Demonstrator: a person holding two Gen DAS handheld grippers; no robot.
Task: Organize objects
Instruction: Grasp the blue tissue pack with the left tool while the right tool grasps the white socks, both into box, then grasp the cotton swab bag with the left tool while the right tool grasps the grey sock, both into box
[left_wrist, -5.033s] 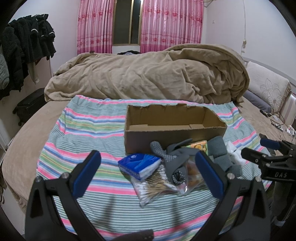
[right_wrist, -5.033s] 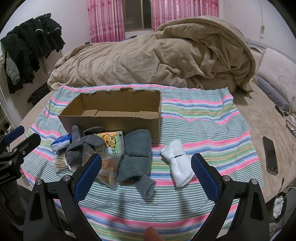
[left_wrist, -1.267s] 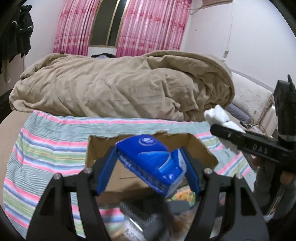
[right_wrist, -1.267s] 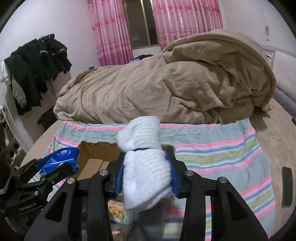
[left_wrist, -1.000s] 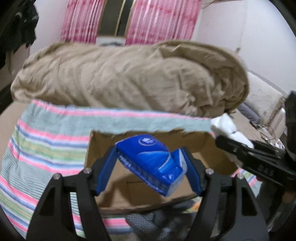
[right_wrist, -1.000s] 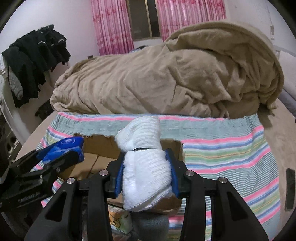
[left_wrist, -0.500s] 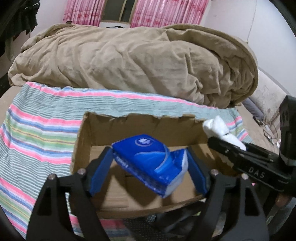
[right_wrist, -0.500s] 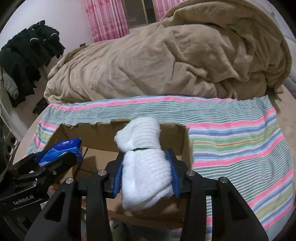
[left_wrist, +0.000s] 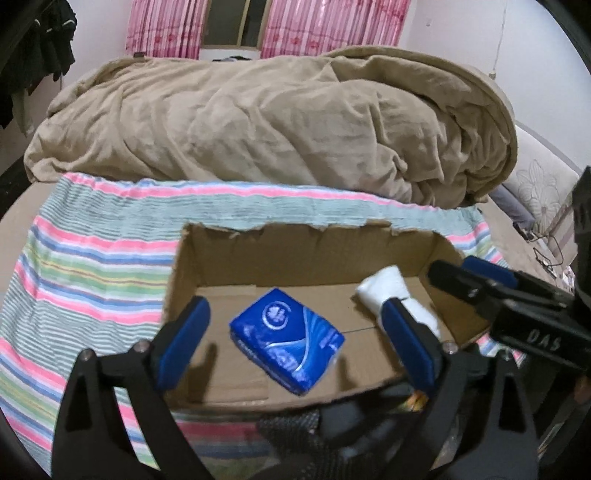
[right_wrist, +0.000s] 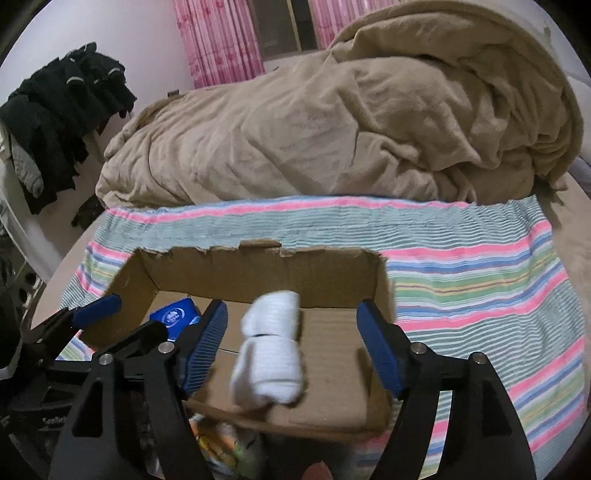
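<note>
An open cardboard box (left_wrist: 221, 251) (right_wrist: 332, 269) stands on a striped cloth on the bed. A blue tissue pack (left_wrist: 286, 339) (right_wrist: 173, 316) lies inside it at the left middle. A rolled white sock pair (right_wrist: 271, 350) (left_wrist: 384, 291) is in the box's right part, blurred. My left gripper (left_wrist: 295, 345) is open above the tissue pack. My right gripper (right_wrist: 291, 349) is open around the socks without touching them; it also shows in the left wrist view (left_wrist: 476, 275).
A bunched tan duvet (left_wrist: 277, 125) fills the bed behind the box. The striped cloth (left_wrist: 92, 258) spreads to both sides. Grey socks and a packet (right_wrist: 218, 446) lie in front of the box. Dark clothes (right_wrist: 62, 110) hang at the left.
Both grippers opened over the box. The tissue pack and the white socks left the jaws and dropped into the box.
</note>
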